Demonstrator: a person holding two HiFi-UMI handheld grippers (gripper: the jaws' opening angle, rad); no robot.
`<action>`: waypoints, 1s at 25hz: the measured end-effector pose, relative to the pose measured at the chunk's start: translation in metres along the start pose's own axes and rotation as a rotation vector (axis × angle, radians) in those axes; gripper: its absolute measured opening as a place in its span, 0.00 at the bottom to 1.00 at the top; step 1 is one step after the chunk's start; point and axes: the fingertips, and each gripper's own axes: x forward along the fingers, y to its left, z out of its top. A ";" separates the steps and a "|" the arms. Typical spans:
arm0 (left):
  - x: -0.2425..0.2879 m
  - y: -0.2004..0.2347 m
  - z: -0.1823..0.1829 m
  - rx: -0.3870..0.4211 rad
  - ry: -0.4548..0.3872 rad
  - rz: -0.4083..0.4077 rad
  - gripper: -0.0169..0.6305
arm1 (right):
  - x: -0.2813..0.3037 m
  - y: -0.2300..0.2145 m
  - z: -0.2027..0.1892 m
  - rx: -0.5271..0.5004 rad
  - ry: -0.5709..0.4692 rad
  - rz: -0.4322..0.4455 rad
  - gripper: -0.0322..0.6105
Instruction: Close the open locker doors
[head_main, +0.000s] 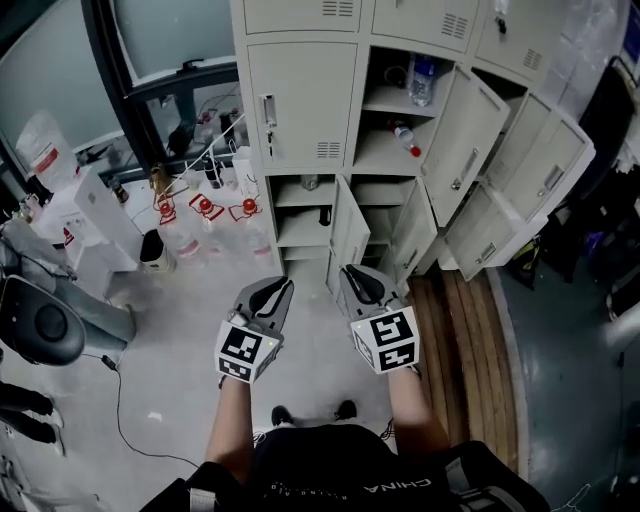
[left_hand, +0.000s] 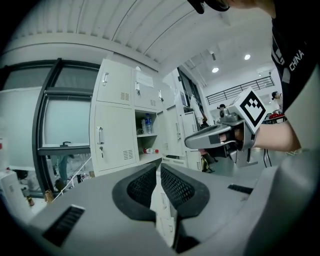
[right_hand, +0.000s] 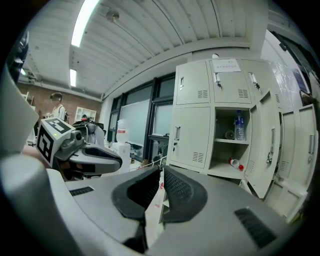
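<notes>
Overhead first: the head view puts the cream lockers at 12 o'clock, with 1 closed door at 11 o'clock and a tall open door swung out toward 2 o'clock. Beside that door, a water bottle stands on the upper shelf and a red-capped bottle lies on the shelf below. 2 lower doors hang ajar just beyond the tools, and further open doors jut out at 3 o'clock. The left tool and right tool sit side by side at the centre, both aimed at the lockers, apart from them and touching nothing. Wooden planks run along the floor at 4 o'clock, and a black chair sits at 9 o'clock. Next, the left gripper view shows the left tool clenched, its pads together with nothing caught between them. The lockers rise at 11 o'clock, and the right tool floats at 2 o'clock. Lastly, the right gripper view shows the right tool also clenched and empty. The left tool lies at 9 o'clock. The lockers stand at 1 o'clock, the open door at 3 o'clock, with the water bottle and red-capped bottle in the open compartment between.
</notes>
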 end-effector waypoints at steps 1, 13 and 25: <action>-0.001 0.000 0.000 0.000 -0.002 -0.004 0.06 | 0.001 0.002 0.001 0.000 0.003 -0.001 0.13; -0.003 -0.001 0.003 -0.031 -0.049 -0.060 0.06 | 0.007 0.006 0.002 -0.018 0.016 -0.018 0.13; 0.006 0.006 0.009 -0.048 -0.064 -0.066 0.06 | 0.012 -0.003 0.006 -0.011 0.004 -0.014 0.13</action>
